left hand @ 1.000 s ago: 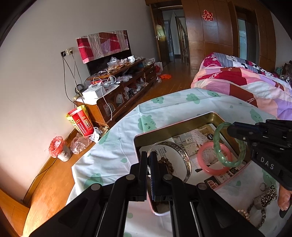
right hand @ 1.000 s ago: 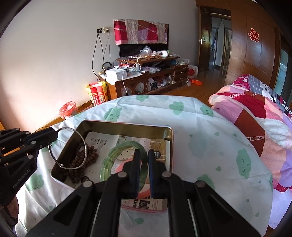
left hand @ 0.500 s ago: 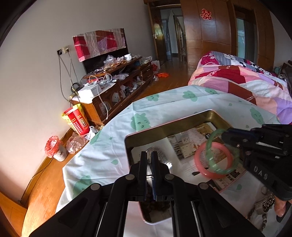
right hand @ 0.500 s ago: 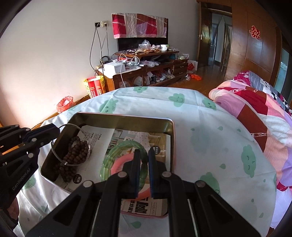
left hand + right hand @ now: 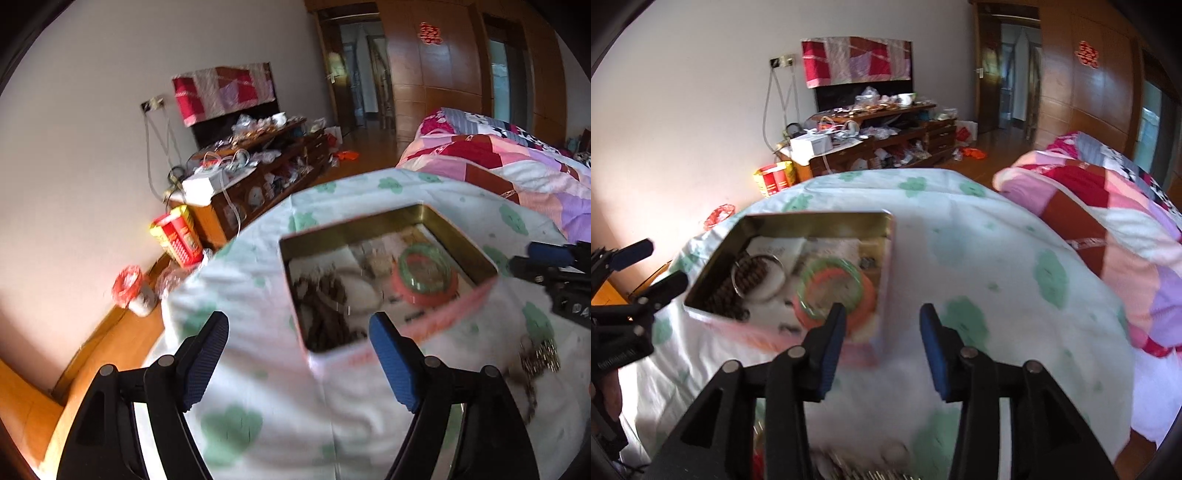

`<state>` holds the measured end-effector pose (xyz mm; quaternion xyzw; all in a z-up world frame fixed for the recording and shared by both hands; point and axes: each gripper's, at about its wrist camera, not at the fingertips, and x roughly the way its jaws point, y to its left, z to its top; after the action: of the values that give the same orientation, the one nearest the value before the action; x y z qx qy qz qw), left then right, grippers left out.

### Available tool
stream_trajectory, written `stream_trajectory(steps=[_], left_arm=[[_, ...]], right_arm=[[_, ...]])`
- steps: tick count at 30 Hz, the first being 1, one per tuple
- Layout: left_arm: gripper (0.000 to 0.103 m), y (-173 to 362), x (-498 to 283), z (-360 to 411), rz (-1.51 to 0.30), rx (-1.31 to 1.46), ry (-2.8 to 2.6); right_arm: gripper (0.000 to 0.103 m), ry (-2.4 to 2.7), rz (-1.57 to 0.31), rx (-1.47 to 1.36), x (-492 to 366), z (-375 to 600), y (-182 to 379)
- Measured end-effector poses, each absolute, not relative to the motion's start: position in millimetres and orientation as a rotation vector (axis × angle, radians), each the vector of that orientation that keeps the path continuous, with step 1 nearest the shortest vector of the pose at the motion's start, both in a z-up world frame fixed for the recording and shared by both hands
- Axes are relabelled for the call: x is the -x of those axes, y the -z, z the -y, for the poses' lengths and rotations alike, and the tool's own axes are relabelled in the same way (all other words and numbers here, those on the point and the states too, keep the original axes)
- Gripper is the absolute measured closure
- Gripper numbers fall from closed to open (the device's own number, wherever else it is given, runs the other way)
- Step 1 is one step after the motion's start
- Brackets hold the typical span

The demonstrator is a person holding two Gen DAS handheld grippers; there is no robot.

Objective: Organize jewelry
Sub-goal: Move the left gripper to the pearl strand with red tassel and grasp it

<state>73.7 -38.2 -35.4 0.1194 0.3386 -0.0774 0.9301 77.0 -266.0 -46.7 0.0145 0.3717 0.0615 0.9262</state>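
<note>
Green bangle (image 5: 831, 286) beyond right tongs (image 5: 882, 343)

Three bangles (image 5: 833, 288), one tin (image 5: 816, 218).

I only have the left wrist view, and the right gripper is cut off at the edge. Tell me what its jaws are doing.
Observer: In the right wrist view the right gripper is open. Its jaws have just been opening, and nothing is between the pads. The green bangle lies in the tin ahead of them.
Operator: My tin's left half is a blur. Report it.
Observer: A silver bangle lies there on top of the brown beads.
</note>
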Motion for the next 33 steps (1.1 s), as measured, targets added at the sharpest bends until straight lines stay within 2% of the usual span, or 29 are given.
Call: stream_trajectory(steps=[2,6,18,21,29,30,31,32,33], left_arm=[[0.024,41.0,-55.3,37.3,-0.704,-0.238,0.170],[0.024,53.3,-24.5,43.6,-0.736,-0.244,0.205],[0.024,72.5,21.5,83.2,-0.776,-0.299,0.333],[0.024,78.9,22.3,89.5,-0.796,-0.312,0.346],[0.024,92.6,20.8,103.0,-0.836,-0.338,0.402],[0.028,95.9,18.5,103.4,-0.850,-0.334,0.407],[0.038,98.3,16.7,102.7,-0.862,-0.325,0.413],[0.066,100.9,13.8,102.0,-0.883,-0.310,0.429],[0.085,100.2,12.4,99.5,-0.896,-0.270,0.471]], right_arm=[[0.057,-0.116,-0.759,-0.044,-59.7,274.1,48.5],[0.047,-0.090,-0.746,-0.050,-28.4,284.3,55.0],[0.046,-0.035,-0.746,-0.088,28.4,295.8,80.9],[0.038,-0.026,-0.732,-0.094,33.2,297.7,82.1],[0.038,-0.021,-0.739,-0.093,33.0,295.2,92.1],[0.038,-0.023,-0.741,-0.093,32.6,294.9,93.2],[0.038,-0.023,-0.741,-0.092,32.7,294.9,93.7],[0.038,-0.022,-0.741,-0.090,32.9,294.8,94.0],[0.038,-0.023,-0.739,-0.091,33.2,294.9,94.0]])
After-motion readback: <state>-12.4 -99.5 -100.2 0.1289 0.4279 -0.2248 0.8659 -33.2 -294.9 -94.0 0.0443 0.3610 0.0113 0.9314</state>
